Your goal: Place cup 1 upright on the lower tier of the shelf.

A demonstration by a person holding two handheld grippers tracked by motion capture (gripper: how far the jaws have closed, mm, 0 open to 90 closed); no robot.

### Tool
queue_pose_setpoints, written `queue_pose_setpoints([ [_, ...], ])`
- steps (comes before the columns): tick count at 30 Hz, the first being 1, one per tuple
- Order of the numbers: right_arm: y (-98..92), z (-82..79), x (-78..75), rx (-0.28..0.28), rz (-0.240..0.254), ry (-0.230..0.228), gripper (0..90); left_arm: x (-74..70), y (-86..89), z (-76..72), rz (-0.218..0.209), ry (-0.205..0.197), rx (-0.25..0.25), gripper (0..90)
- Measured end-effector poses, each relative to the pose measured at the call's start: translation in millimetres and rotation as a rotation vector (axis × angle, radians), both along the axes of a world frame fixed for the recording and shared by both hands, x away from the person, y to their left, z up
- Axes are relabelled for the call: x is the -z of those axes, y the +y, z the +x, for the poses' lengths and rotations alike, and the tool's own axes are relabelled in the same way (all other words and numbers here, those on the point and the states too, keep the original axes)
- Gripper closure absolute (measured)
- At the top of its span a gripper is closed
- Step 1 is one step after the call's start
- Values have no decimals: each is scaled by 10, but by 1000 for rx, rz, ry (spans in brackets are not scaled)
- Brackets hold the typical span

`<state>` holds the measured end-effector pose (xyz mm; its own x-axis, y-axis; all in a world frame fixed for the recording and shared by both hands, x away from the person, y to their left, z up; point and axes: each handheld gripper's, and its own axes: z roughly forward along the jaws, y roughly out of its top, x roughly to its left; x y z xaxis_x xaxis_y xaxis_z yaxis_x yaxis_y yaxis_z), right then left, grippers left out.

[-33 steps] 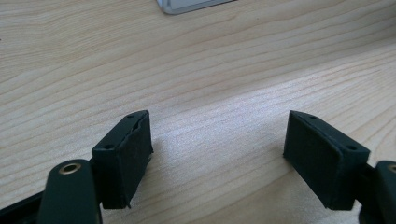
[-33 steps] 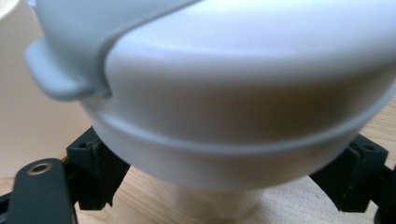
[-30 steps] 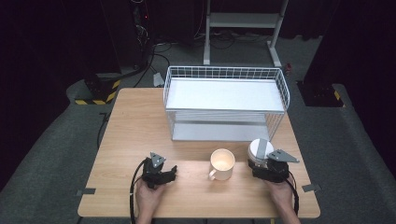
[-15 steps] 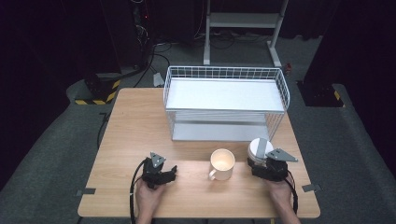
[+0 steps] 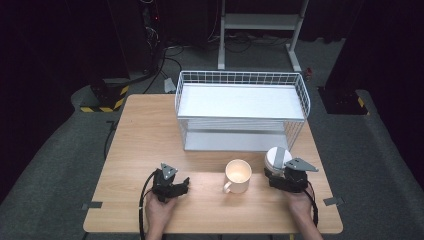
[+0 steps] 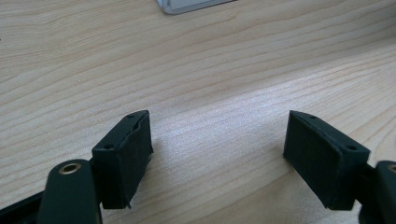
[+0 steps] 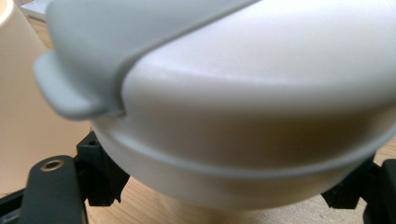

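Wooden table [image 5: 150, 130], grey carpet [image 5: 60, 150] — dark room, white stand [image 5: 260, 22]

Pale wood, white wire and black claws

A light wood grain is shown by the surface [image 5: 150, 130]; the wire basket [image 5: 240, 80] at the far side is coloured white, the mug [image 5: 238, 175] cream, and the lidded container [image 7: 261, 116] at the near right white with a grey lid. Both the left claw [image 6: 217, 154] and the right claw [image 5: 285, 181] are finished in black.

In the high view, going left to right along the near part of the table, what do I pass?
Left black tongs → cream ceramic mug → white round lidded container, sitting between the jaws of the right black tongs.
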<state>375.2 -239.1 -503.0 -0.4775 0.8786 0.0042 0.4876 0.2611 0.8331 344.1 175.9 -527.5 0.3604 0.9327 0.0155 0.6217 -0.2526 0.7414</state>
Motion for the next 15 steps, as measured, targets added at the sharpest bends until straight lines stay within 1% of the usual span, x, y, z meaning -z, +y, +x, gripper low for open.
queue_pose_setpoints([
  [5,2,5,-3,7,5,7,186,0,0,0,0,0,0,236],
  [7,5,12,-10,5,-1,8,186,0,0,0,0,0,0,236],
  [11,24,28,-48,-1,-3,1,186,0,0,0,0,0,0,236],
  [12,25,37,-58,-6,-9,-5,186,0,0,0,0,0,0,236],
  [15,37,64,-79,-11,-4,0,186,0,0,0,0,0,0,236],
])
